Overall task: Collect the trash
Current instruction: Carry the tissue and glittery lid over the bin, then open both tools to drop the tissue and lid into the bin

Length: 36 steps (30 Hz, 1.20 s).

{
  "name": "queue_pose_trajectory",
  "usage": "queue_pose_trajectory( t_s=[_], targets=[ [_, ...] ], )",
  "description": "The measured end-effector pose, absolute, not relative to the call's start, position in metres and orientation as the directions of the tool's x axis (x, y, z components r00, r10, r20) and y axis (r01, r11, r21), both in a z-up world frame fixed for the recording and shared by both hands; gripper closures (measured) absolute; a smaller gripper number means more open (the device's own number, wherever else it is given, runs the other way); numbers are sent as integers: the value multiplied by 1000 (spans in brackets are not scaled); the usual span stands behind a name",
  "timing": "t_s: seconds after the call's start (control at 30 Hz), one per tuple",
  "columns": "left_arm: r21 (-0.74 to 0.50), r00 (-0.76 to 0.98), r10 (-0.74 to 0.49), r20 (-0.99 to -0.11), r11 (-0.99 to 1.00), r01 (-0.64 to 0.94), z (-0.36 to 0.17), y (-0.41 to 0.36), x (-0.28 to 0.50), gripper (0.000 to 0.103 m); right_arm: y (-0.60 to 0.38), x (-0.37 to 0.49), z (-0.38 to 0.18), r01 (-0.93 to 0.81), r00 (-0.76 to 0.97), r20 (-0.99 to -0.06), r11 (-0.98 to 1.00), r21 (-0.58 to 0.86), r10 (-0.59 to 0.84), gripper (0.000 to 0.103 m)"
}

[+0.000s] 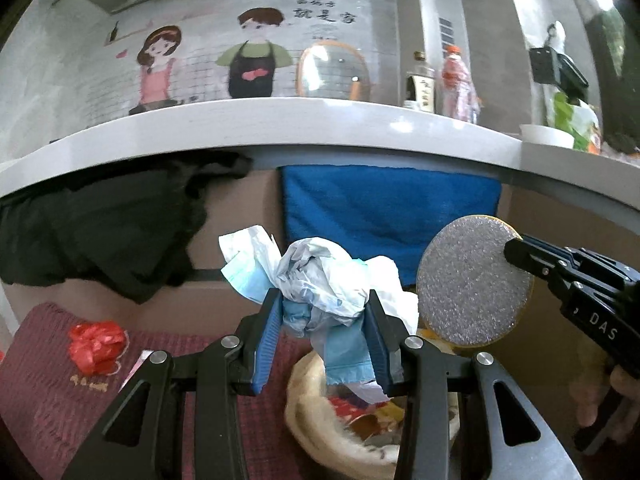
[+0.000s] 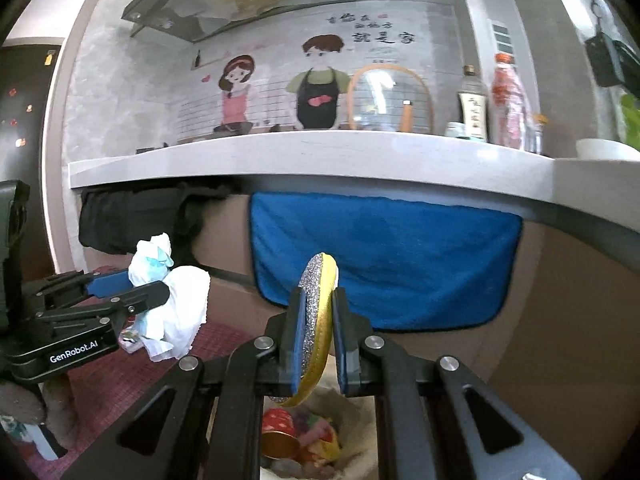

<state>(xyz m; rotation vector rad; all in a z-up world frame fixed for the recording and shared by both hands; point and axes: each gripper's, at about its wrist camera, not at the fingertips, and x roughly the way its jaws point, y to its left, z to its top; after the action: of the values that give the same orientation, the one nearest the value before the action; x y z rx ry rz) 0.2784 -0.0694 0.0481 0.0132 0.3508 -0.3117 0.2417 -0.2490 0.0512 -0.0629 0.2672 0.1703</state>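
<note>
Left tongs [image 1: 324, 316] clamp paper wad [image 1: 320, 280], right tongs [image 2: 318, 336] grip scrub pad [image 2: 316, 320], bag [image 1: 316, 424] contents partly hidden.

"GenRobot.AI" in white on left gripper [image 2: 149, 295] body. "DAS" in white on right gripper [image 1: 516, 251] body. Chinese characters on wall mural [image 2: 320, 84], above its apron figure; bottle label [image 2: 474, 114] illegible.

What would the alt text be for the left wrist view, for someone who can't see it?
The left gripper clamps a crumpled wad of white and blue tissue above a cream bag of trash on a dark red mat. At right, the right gripper holds a round silver scouring pad; a red wrapper lies on the mat.
</note>
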Motion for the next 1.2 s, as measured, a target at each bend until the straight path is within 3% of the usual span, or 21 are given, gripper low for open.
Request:
queue_pose_trajectory(
  t_s=[0.33,1.07,1.2],
  targets=[
    [-7,893,-296,-340,950,313,36,-97,279,62,-271,240,35,-149,954,-266,989,-17,139,92],
    [-87,839,-348,-418,935,344,-6,-102,319,62,-272,268,-2,-132,929,-349,991,-8,121,91],
    [-153,791,-425,-439,903,401,-15,-98,330,54,-273,276,-11,-129,914,-386,991,22,128,81]
  ],
)
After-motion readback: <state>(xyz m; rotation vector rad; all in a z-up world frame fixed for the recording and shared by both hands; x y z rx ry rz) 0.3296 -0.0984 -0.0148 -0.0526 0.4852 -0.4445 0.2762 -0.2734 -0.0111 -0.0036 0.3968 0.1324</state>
